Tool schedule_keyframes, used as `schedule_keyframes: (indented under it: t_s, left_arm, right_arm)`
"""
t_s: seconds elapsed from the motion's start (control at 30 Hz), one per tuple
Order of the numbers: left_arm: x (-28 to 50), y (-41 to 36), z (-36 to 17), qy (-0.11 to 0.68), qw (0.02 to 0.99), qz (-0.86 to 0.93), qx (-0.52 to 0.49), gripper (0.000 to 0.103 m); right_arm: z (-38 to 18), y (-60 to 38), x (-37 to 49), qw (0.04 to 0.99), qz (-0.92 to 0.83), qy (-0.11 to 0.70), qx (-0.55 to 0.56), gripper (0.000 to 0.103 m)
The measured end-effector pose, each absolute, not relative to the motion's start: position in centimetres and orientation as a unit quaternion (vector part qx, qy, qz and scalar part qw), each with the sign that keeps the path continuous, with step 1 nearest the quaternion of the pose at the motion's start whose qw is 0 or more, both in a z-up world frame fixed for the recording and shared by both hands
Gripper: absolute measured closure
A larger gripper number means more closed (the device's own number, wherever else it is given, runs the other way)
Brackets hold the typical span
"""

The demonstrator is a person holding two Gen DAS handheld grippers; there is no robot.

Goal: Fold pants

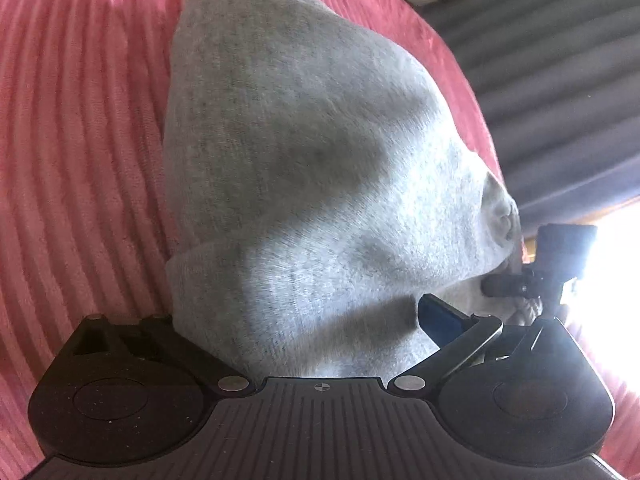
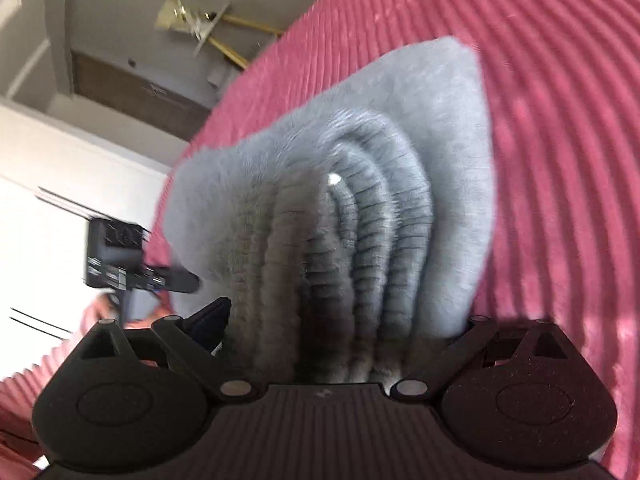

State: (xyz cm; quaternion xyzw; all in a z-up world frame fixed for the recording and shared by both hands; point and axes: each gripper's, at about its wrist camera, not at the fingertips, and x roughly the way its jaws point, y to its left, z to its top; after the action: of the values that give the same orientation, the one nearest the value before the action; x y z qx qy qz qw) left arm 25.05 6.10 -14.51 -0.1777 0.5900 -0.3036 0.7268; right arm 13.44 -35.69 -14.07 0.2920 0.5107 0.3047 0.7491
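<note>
So, left wrist view: left gripper (image 1: pixel 320 344) clamped on grey pants (image 1: pixel 304 152), cloth bunched btwn its fingers, the rest draped far over the pink ribbed bedspread (image 1: pixel 80 160). Soft, light, floppy knit, prob best held at hem/waistband edges.

Right wrist view: right gripper (image 2: pixel 340 344) likewise clamped on the ribbed waistband (image 2: pixel 352 216). No readable writing or labels.
</note>
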Motion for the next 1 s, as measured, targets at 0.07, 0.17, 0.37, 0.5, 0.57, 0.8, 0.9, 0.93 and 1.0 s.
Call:
schedule_keyframes:
  t_s: [0.07, 0.17, 0.37, 0.5, 0.57, 0.8, 0.9, 0.93, 1.0]
  left_arm:
    - [24.7, 5.3, -14.3, 0.579, 0.738, -0.307, -0.161, 0.0]
    - [25.0, 5.3, -14.8, 0.571, 0.738, -0.317, -0.169, 0.0]
    - [25.1, 5.3, -14.8, 0.578, 0.741, -0.278, -0.201, 0.0]
    - [23.5, 2.7, -13.9, 0.582, 0.765, -0.246, -0.126, 0.005]
    - [23.0, 2.0, -13.0, 0.577, 0.774, -0.236, -0.115, 0.022]
    - [21.0, 0.2, -8.5, 0.526, 0.812, -0.241, -0.077, 0.064]
    - [20.7, -0.6, -6.1, 0.503, 0.82, -0.257, -0.095, 0.068]
    - [20.7, -0.7, -5.5, 0.494, 0.823, -0.259, -0.102, 0.07]
    - [21.1, -0.5, -3.8, 0.473, 0.835, -0.262, -0.105, 0.072]
  right_arm:
    - [-14.2, -34.8, 13.4, 0.752, 0.297, 0.517, 0.281, 0.005]
    - [-14.4, -34.7, 13.2, 0.754, 0.3, 0.508, 0.289, 0.005]
    - [-14.1, -33.8, 13.1, 0.759, 0.283, 0.515, 0.28, 0.005]
    - [-13.0, -33.0, 13.0, 0.765, 0.229, 0.523, 0.298, 0.005]
    - [-12.1, -32.3, 12.6, 0.781, 0.185, 0.518, 0.296, 0.014]
    - [-6.2, -28.9, 9.7, 0.833, 0.178, 0.45, 0.267, 0.045]
    - [-3.4, -27.8, 9.3, 0.843, 0.199, 0.42, 0.27, 0.047]
    - [-2.4, -27.1, 9.4, 0.847, 0.208, 0.412, 0.266, 0.047]
    - [-0.9, -26.1, 9.9, 0.851, 0.22, 0.397, 0.265, 0.048]
